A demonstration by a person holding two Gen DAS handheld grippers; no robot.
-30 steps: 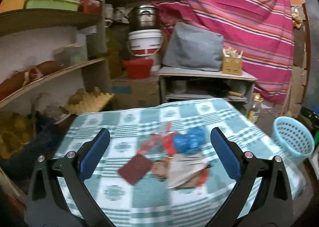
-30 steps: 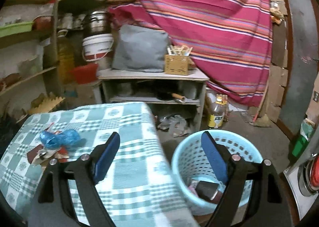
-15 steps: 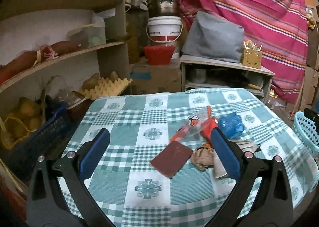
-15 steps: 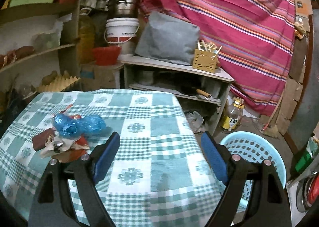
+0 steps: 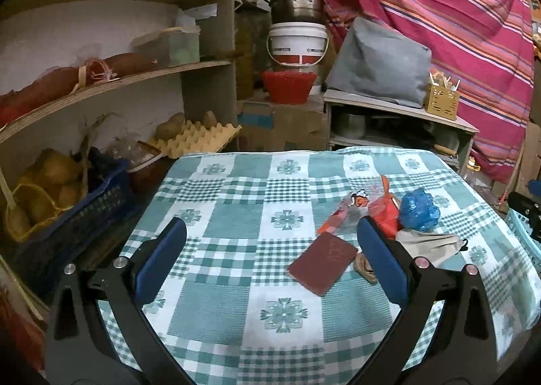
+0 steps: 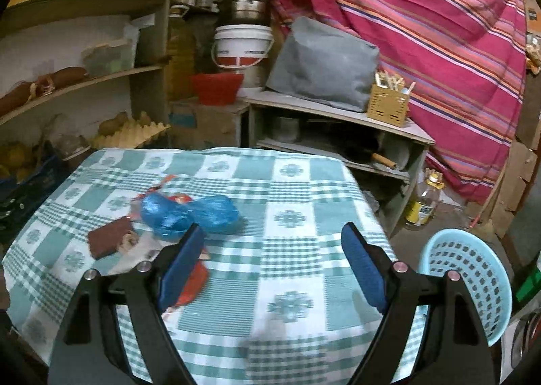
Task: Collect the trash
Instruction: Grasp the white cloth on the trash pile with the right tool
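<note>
While most of the trash lies in a small heap on the checked tablecloth (image 5: 236, 283), we judge the collecting far from finished: a blue plastic bag (image 6: 189, 212), a red wrapper (image 5: 383, 212), a dark red card (image 5: 323, 263), some crumpled paper (image 5: 429, 243) and a bit of twine (image 5: 365, 266) are all on the table. Our light blue basket (image 6: 473, 283) stands on the floor just beside the table's right edge; what it holds we cannot tell. We hold the left gripper (image 5: 270, 249) with jaws spread wide and nothing between them, near the card. Our right gripper (image 6: 270, 249) is equally wide and empty, above bare cloth beside the blue bag.
</note>
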